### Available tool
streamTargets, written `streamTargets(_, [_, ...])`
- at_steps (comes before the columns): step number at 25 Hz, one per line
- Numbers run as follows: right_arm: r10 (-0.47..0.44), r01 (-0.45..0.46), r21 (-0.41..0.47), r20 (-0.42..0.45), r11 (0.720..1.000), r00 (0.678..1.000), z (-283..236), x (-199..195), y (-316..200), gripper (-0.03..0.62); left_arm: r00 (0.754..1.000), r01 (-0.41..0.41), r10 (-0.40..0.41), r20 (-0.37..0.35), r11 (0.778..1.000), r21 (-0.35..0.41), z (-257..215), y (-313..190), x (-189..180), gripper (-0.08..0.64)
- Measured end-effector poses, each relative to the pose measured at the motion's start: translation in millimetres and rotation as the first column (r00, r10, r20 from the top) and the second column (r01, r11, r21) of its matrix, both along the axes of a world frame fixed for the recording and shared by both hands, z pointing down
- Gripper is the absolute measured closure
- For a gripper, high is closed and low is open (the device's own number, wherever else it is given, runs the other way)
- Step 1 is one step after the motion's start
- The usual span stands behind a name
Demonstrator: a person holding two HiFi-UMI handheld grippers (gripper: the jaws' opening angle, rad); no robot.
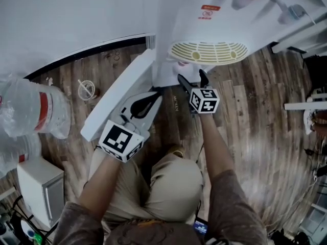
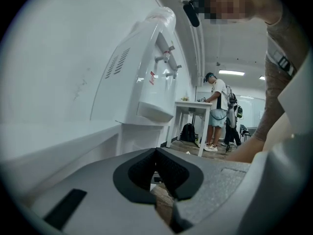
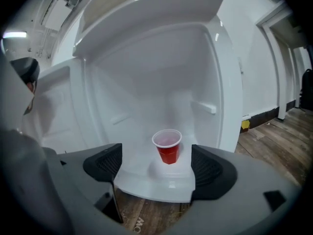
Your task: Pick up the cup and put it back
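A white water dispenser stands against a pale wall on a wooden plank floor. Under its taps juts a drip tray with a yellowish slotted grille. Below that tray the dispenser's lower compartment is open, white inside, with small ledges on its side walls. Its door swings out to the dispenser's left in the head view. Further left of the dispenser sits a large clear water bottle with a red band. Between bottle and dispenser, a small round clear object, perhaps a lid, lies on the floor. Beyond the dispenser a person stands at a white table, with a dark backpack beneath it.
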State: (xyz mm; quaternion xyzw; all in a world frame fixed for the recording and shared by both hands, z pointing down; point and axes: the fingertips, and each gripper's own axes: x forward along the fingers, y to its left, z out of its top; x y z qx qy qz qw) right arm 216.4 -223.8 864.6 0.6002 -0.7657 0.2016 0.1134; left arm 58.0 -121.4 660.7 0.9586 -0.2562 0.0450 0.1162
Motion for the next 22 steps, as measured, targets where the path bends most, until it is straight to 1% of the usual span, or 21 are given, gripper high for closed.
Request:
streamTargets(2, [0.012,-0.012,-0.013,-0.008,1.000,1.000,9,6,-9,0.167,1.000,0.001,-0.001,-0.005,1.000,0.003,-1,0,-2,0.560])
streamTargets(6, [0.001,-0.002,-0.035,-0.036,0.999,0.999,28,7,-28,0.170,1.000,0.012,-0.012,0.000,1.000,0.011,0,-3,-5,0.560])
streamTargets(9, [-0.008,0.006,-0.040,-0.045,0.999,0.999,37,3,-43,0.173,1.000,0.009,-0.008,0.018,1.000,-0.025,4,-1,-4,0.560])
streamTargets(12, [-0.009,0.007,-0.055,-0.051,0.998,0.999,47,-2,-55,0.192,1.000,0.003,-0.002,0.008,0.999,-0.037,3,0,-2,0.560])
streamTargets(18, [0.048,-0.051,-0.087,-0.032,0.995,0.998,62,0,-75,0.216,1.000,0.024,-0.024,0.001,0.998,-0.058,2,-3,-8,0.558])
streamTargets(22, [0.066,-0.072,-0.103,-0.062,0.992,0.996,69,5,-83,0.245,1.000,0.013,-0.013,0.000,0.998,-0.064,3,-3,-11,0.558])
